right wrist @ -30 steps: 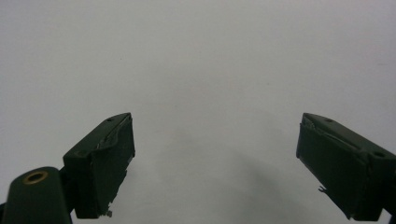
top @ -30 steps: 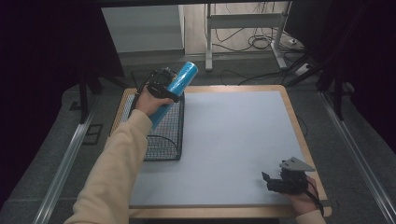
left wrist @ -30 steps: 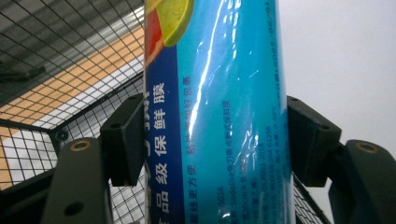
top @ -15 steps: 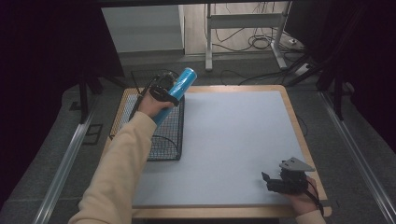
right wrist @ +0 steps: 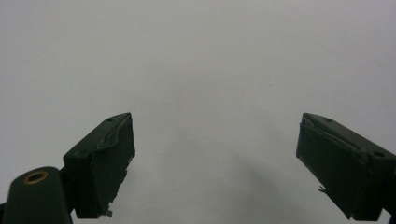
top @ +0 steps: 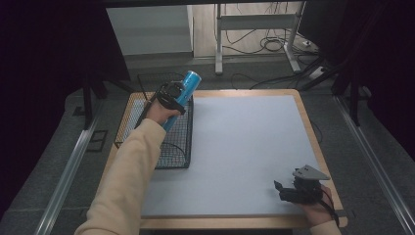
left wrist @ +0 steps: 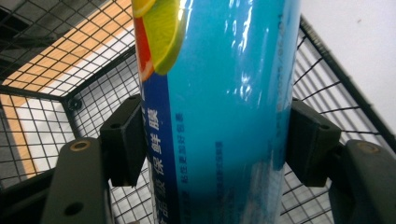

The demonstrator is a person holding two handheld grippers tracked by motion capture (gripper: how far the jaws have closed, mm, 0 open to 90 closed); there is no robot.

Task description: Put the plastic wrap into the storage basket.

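Tube (left wrist: 224, 116) ends cut off, clamped

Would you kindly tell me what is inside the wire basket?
The blue roll's lower end, held by the left claw, dips into the basket. The sleeve covers part of its floor.

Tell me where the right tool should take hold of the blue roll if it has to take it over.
Likely the upper end of the blue roll, approached from the mat side. The left tool is clamped across its middle and the lower end dips into the wire basket. The round, slim body suits open jaws like the right tool's.
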